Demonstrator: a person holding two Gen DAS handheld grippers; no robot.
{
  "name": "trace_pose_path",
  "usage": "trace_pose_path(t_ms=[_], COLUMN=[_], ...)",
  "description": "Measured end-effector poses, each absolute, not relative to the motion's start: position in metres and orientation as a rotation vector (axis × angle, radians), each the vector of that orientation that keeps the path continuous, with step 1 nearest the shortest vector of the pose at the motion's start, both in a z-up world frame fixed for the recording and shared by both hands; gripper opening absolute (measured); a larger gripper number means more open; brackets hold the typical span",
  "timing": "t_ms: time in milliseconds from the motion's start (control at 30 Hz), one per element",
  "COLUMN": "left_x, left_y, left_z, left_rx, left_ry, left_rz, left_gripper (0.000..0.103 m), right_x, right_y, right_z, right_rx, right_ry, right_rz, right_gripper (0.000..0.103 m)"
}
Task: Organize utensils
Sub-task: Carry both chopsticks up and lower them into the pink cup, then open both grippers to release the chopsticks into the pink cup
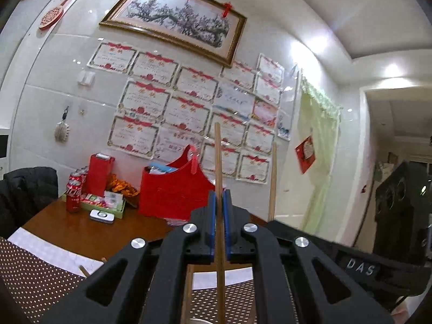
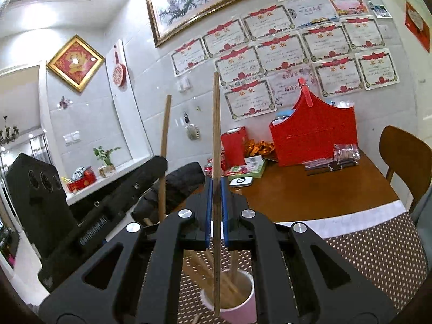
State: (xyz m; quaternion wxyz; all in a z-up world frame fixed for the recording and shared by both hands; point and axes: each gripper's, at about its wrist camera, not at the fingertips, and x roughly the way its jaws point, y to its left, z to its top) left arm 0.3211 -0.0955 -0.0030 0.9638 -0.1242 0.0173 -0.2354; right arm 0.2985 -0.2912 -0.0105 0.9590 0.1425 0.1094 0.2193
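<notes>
A: Start big — what carries everything?

B: A brown wooden surface (image 2: pixel 310 197) against a tiled wall hung with certificates (image 1: pixel 143 100) and a framed painting (image 1: pixel 175 19). Its near part is covered by a dotted brown mat (image 2: pixel 378 256) with a white sheet (image 1: pixel 40 245) at the mat's far edge.

A: And on the surface?

B: At the back a red basket (image 2: pixel 313 137) and a red box (image 1: pixel 100 172), with red cans (image 1: pixel 74 191) just beside the box. A small white device (image 1: pixel 102 216) lies in front of them. A dark jacket (image 1: pixel 27 189) sits at the left edge, and a wooden chair (image 2: pixel 405 156) stands at the right.

A: The hands?

B: The left gripper (image 1: pixel 219 216) has its blue-padded fingers nearly together, clamped on one chopstick (image 1: pixel 218 156) that stands upright through them. The right gripper (image 2: pixel 216 205) is the same — fingers pinched on a second chopstick (image 2: pixel 216 124), also upright. Each camera catches the other gripper's stick off to the side.

A: Where do the sticks belong?

B: A pink cup (image 2: pixel 237 299) stands on the mat below the right gripper, with several chopsticks leaning inside it. The lower end of the right stick hangs over the cup's mouth; I cannot tell whether it touches. One loose stick (image 1: pixel 83 271) lies on the sheet at the mat's edge.
</notes>
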Motion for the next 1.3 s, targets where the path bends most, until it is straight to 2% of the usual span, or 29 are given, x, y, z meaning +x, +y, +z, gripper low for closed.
trace_pose_path(t_ms=[233, 667, 1300], left_x=[0.345, 0.348, 0.335], left_y=[-0.102, -0.107, -0.102], left_z=[-0.038, -0.065, -0.067], left_rx=[-0.265, -0.272, -0.247], left_ry=[0.082, 0.113, 0.105], left_rz=[-0.432, -0.394, -0.412], left_gripper=[0.005, 0.005, 0.006], right_x=[0.329, 0.339, 0.333], right_y=[-0.289, -0.278, -0.28], right_z=[-0.033, -0.058, -0.071], right_rx=[0.273, 0.216, 0.21], right_ry=[0.247, 0.301, 0.362], right_rz=[0.441, 0.453, 0.461], right_gripper=[0.007, 0.007, 0.007])
